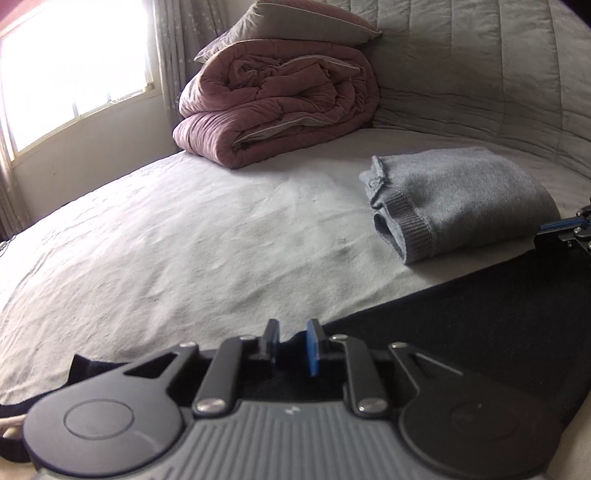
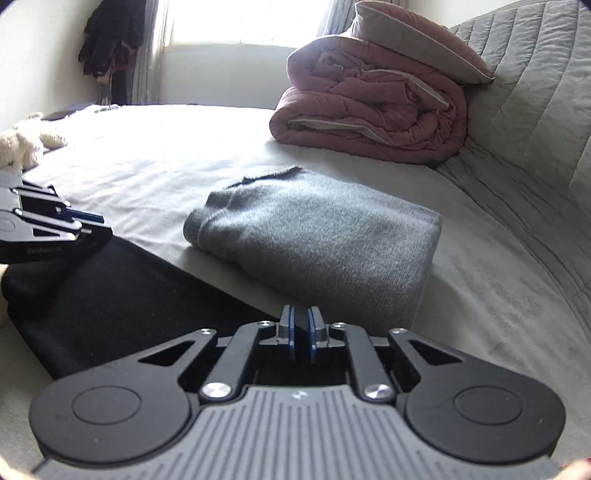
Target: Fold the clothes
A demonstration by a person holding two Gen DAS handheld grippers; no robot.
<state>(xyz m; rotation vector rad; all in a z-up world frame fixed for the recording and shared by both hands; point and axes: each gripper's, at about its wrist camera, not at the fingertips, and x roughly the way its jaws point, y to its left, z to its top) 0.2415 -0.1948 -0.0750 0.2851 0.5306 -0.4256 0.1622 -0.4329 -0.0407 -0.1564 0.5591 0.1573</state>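
Lying flat across the near part of the bed [image 1: 166, 229], a black garment [image 1: 480, 332] spans between both grippers, its far edge running as a straight diagonal line over the pale sheet.

Left side: window [image 1: 74, 62] and curtain at the far wall; a cream plush toy [image 2: 26, 147] sits near the bed's left edge. Wide bare sheet from there to the middle, with open room to move.

Left gripper [image 1: 293, 347]: jaws narrow, blue pads close together with dark cloth bunched between them at the garment's left edge. It appears pinched, though contact on both pads is hard to confirm. In the right wrist view this gripper [image 2: 86, 221] sits over the garment's far left corner.

Centre back: a rolled pink duvet [image 1: 280, 110] with a pillow [image 1: 306, 22] on top, well apart from the work area.

Right of centre: a folded grey sweater [image 1: 461, 206] lies just beyond the black garment's far edge, ribbed cuff facing left; the two are near, whether touching I cannot tell.

Right gripper [image 2: 301, 332]: jaws nearly together, gripping the black cloth's right edge, with the sweater directly ahead. A quilted grey cover [image 2: 535, 129] rises along the right, bounding the room on that side.
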